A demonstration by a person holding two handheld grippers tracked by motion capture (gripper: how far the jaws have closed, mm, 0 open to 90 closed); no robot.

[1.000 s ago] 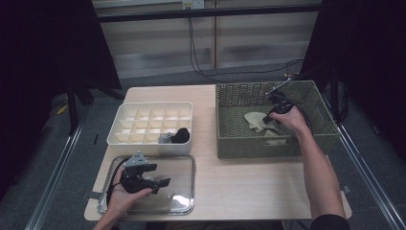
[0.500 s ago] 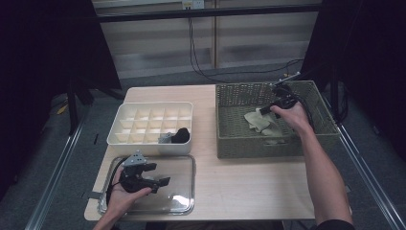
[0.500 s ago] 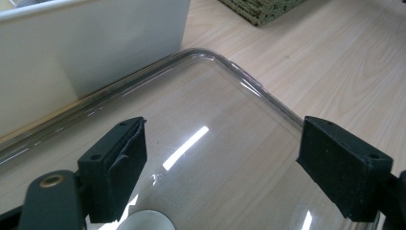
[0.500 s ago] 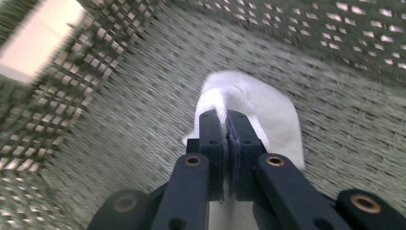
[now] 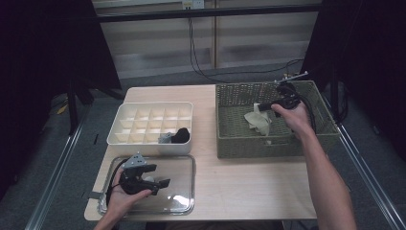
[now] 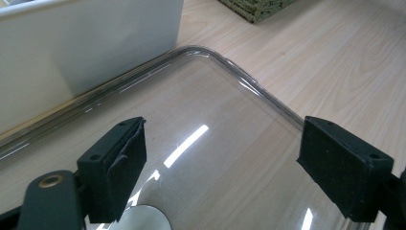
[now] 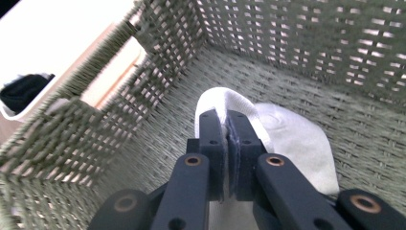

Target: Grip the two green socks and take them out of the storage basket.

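Your right gripper (image 7: 224, 125): jaws pinched tight on folded edge of white sock (image 7: 287, 139), which hangs above floor of woven basket (image 7: 306, 43). Sock looks soft, light, floppy; expect sag and swing, so hold deep on fold. Your left gripper (image 6: 225, 163): jaws wide apart, empty, over clear lid (image 6: 230, 100) beside white compartment organizer (image 5: 124, 120).

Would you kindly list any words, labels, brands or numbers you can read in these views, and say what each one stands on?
None: no readable text shows anywhere. The woven basket, the white divided box, the clear lid, the pale cloth and both grippers bear no legible words, labels or numbers.
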